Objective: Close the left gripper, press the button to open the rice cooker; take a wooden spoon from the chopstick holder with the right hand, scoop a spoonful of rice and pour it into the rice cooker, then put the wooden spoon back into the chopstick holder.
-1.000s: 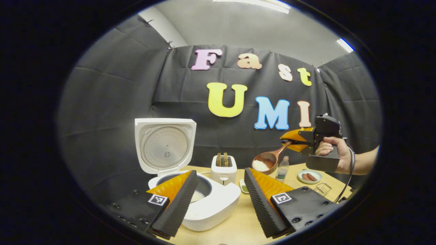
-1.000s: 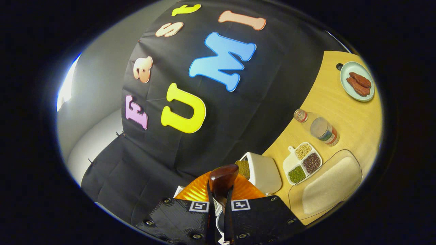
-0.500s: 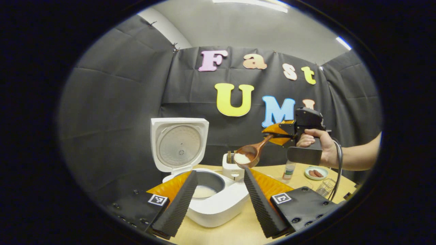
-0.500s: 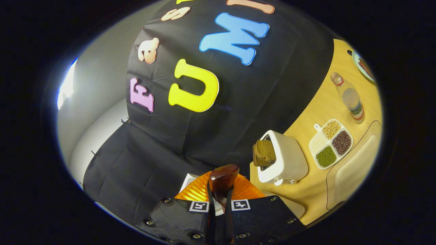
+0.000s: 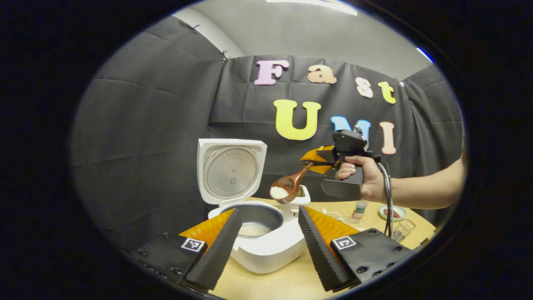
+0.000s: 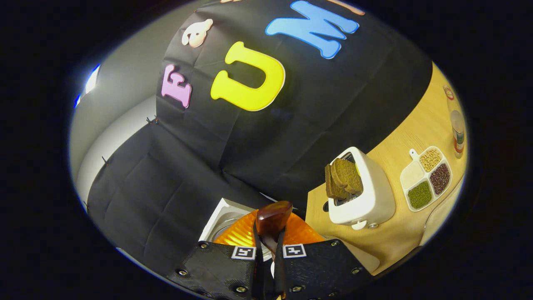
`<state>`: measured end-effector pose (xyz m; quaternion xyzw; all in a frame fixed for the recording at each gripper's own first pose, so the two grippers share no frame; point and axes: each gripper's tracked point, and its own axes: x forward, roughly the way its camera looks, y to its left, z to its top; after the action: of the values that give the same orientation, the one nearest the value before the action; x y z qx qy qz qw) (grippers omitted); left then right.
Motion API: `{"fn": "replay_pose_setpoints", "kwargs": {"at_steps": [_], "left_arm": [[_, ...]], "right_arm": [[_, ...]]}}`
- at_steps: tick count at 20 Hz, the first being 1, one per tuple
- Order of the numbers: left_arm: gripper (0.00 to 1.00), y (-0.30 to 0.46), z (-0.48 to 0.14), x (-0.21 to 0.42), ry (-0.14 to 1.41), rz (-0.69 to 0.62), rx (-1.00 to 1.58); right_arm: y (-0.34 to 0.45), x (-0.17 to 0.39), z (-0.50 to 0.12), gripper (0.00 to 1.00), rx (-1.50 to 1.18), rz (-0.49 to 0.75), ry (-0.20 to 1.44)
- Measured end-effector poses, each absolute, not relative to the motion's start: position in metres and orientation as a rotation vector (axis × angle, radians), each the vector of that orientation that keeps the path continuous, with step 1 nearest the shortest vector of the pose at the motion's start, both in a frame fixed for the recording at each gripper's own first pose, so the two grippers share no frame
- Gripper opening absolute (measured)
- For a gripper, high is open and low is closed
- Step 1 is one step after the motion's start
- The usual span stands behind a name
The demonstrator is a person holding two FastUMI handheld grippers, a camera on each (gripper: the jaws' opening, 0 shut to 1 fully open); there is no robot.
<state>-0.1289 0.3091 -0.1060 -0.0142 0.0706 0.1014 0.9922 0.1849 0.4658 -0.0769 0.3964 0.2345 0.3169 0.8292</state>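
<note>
Rice cooker [image 5: 266, 246] lid's up and your right gripper [image 5: 317, 160] is clamped on the wooden spoon [image 5: 287, 189], rice-loaded, bowl just above the pot's far rim between your idle left gripper [image 5: 266, 246] fingers, spread wide on nothing: left to do is pour, then return spoon.

The right gripper [image 6: 268, 250] clamps a brown wooden spoon [image 6: 271, 225]; beside it, a white toaster [image 6: 366, 196] holds dark bread slices [image 6: 342, 177].

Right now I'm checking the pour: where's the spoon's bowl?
In the left gripper view, the wooden spoon, held by the right gripper, hangs above the open rice cooker's right rim, before the toaster.
</note>
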Motion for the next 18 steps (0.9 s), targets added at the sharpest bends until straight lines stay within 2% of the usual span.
{"fn": "replay_pose_setpoints", "kwargs": {"at_steps": [2, 5, 6, 8, 9, 11, 12, 18], "left_arm": [[0.95, 0.310, -0.109, -0.133, 0.144, 0.217, -0.036], [0.92, 0.314, -0.112, -0.137, 0.146, 0.237, -0.043], [0.95, 0.315, -0.114, -0.139, 0.147, 0.243, -0.047], [0.95, 0.318, -0.116, -0.145, 0.148, 0.255, -0.051], [0.92, 0.320, -0.117, -0.149, 0.149, 0.262, -0.050], [0.92, 0.324, -0.117, -0.150, 0.151, 0.277, -0.053], [0.95, 0.326, -0.116, -0.151, 0.149, 0.284, -0.056], [0.92, 0.332, -0.121, -0.162, 0.159, 0.314, -0.058]], "right_arm": [[0.486, 0.184, -0.078, 0.09, 0.760, 0.702, 0.494], [0.512, 0.181, -0.083, 0.09, 0.644, 0.739, 0.481], [0.520, 0.179, -0.085, 0.09, 0.604, 0.754, 0.477], [0.539, 0.174, -0.089, 0.09, 0.515, 0.782, 0.469], [0.546, 0.173, -0.092, 0.09, 0.469, 0.792, 0.459], [0.558, 0.168, -0.096, 0.09, 0.372, 0.813, 0.437], [0.564, 0.166, -0.097, 0.09, 0.333, 0.827, 0.427], [0.607, 0.143, -0.094, 0.09, 0.082, 0.955, 0.338]]}}
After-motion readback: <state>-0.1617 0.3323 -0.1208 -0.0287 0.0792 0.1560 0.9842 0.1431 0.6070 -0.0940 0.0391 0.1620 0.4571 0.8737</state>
